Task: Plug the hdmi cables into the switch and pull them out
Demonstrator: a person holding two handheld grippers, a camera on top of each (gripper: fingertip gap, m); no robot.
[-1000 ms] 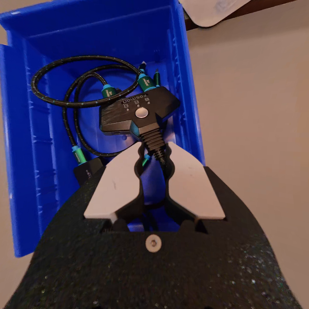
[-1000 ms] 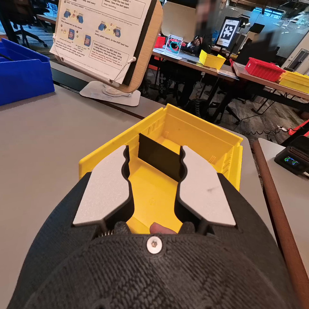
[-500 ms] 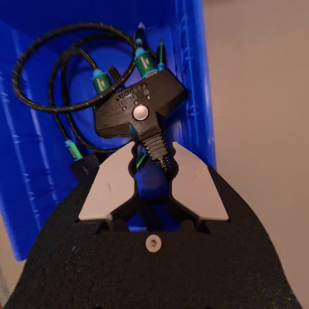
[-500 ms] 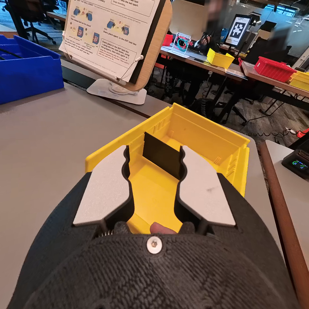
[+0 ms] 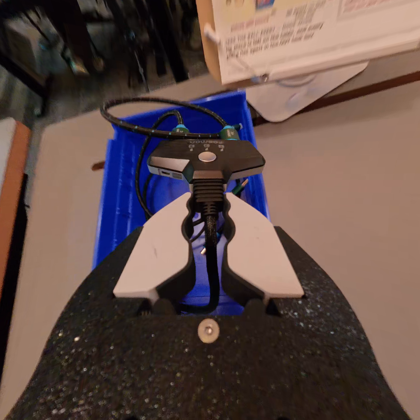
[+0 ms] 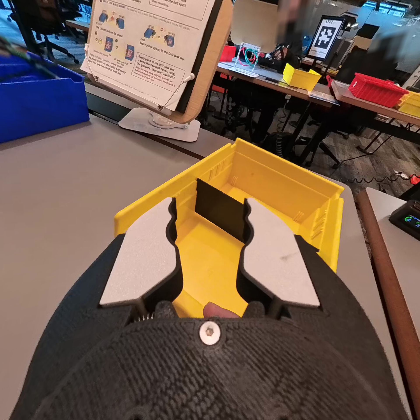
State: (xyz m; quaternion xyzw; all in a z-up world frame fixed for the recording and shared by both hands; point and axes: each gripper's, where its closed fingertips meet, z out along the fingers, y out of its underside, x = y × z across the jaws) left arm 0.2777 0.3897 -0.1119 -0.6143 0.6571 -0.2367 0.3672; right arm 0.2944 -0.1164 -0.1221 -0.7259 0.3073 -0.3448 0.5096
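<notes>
My left gripper (image 5: pixel 208 197) is shut on the ribbed black neck of the HDMI switch (image 5: pixel 205 157), a flat black box with a silver button. It holds the switch level above the blue bin (image 5: pixel 118 204). Two braided black cables with green plugs (image 5: pixel 229 133) are in the switch's far side, and one cable loops (image 5: pixel 127 120) over the bin's far rim. The switch's own lead (image 5: pixel 211 254) runs back between my fingers. My right gripper (image 6: pixel 209 202) is open and empty above the near end of a yellow bin (image 6: pixel 284 172). The blue bin's corner shows at the left of the right wrist view (image 6: pixel 38 102).
The yellow bin has a black divider (image 6: pixel 219 210) across its middle. A wooden stand holding an instruction sheet (image 6: pixel 154 52) stands on a white base at the table's far edge, between the bins; it also shows in the left wrist view (image 5: pixel 306 38). Grey table top (image 6: pixel 68 193) lies between the bins.
My left gripper has lifted the switch up out of the blue bin and tilted level, the cables rising with it. The right gripper has shifted slightly over the yellow bin, still open.
</notes>
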